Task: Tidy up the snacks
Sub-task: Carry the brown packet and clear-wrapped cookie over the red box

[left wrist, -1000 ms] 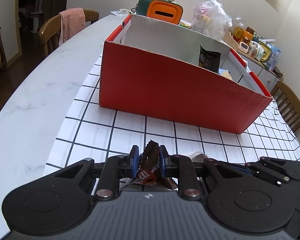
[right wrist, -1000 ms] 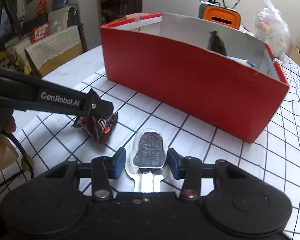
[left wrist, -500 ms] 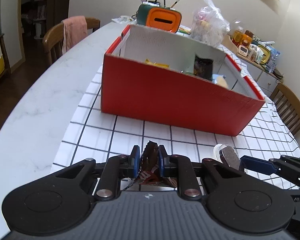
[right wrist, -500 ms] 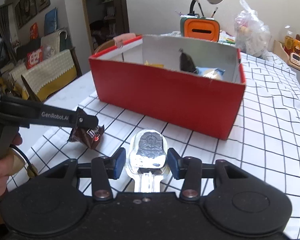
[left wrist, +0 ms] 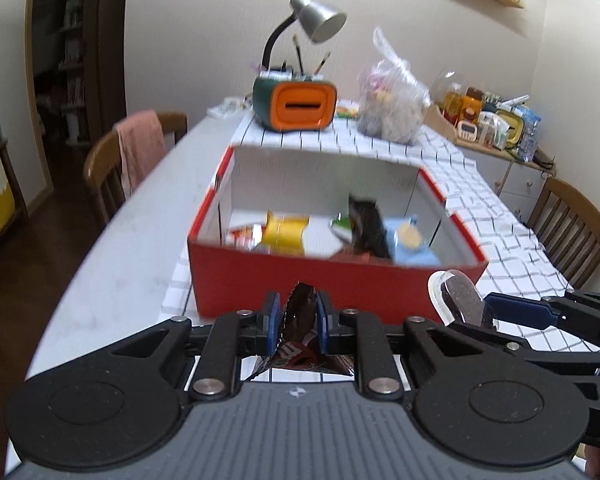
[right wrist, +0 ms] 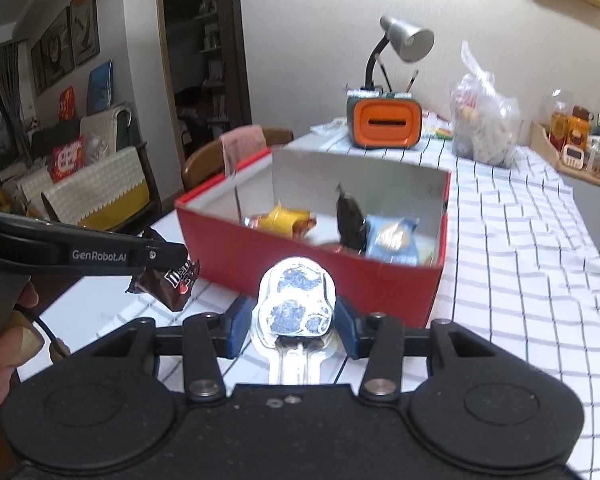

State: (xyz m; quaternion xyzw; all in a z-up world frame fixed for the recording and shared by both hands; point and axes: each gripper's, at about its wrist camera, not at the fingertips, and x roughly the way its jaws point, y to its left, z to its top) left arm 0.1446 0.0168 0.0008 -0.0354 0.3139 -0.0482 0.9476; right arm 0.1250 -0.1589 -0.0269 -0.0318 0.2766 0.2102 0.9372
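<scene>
Both grippers have risen off the checked-cloth surface (right wrist: 520, 240): left gripper (left wrist: 298, 322) clamps a brown chocolate-candy packet (left wrist: 300, 344), right gripper (right wrist: 292, 320) a clear-wrapped dark biscuit (right wrist: 296, 300). The red cardboard box (right wrist: 312, 276) ahead now shows its inside, ready for drops.

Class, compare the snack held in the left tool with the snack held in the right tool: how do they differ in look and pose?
The brown M&M's packet is opaque, crinkled foil; the clear blister-packed snack is smooth see-through plastic over a dark piece. The packet is thin and pinched edge-on in the left tool; the blister pack is wider and lies face-up in the right tool. Both are held above the cloth, before the red box.
</scene>
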